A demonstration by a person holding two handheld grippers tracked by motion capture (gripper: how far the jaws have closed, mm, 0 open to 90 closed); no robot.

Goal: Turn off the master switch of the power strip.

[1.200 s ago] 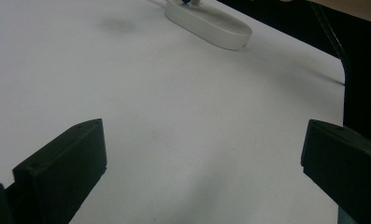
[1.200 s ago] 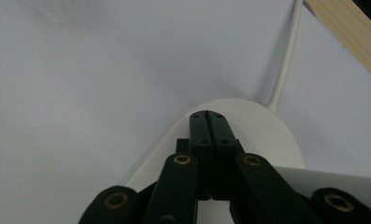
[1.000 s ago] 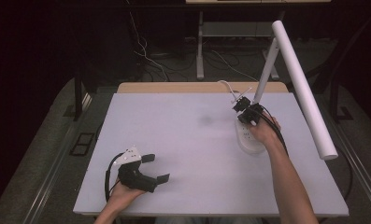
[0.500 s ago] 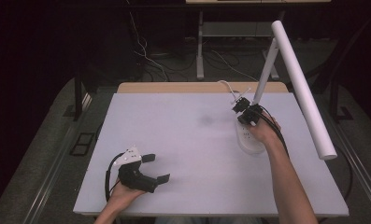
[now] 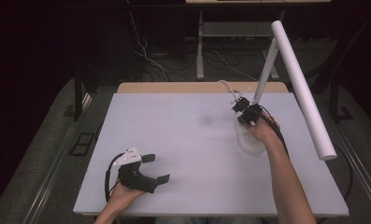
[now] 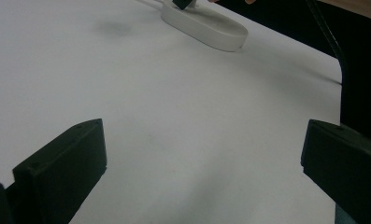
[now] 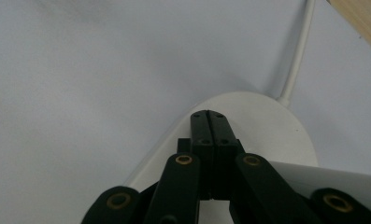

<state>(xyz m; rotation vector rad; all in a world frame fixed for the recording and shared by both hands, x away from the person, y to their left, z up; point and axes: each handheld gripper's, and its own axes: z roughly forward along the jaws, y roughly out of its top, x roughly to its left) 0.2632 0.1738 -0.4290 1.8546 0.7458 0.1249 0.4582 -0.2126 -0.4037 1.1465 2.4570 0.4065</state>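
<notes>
White table top [image 5: 188, 154], matte, with a faint grey smudge [image 5: 205, 120] toward its far centre. Light wooden board edge [image 5: 174, 87] along the table's far side; beyond the table, a dark floor with loose cables [image 5: 148, 58] and a pale metal stand leg [image 5: 200, 51]. Dark floor track [image 5: 52, 172] beside the table's left edge.

Little differs from a second ago. The right tool [image 5: 242, 105] sits a touch lower on the lamp base [image 5: 249, 140], its closed jaws pressed to the top near the stem. The left tool [image 5: 151, 169] has its jaws turned slightly further toward the bench's middle, wide apart.
</notes>
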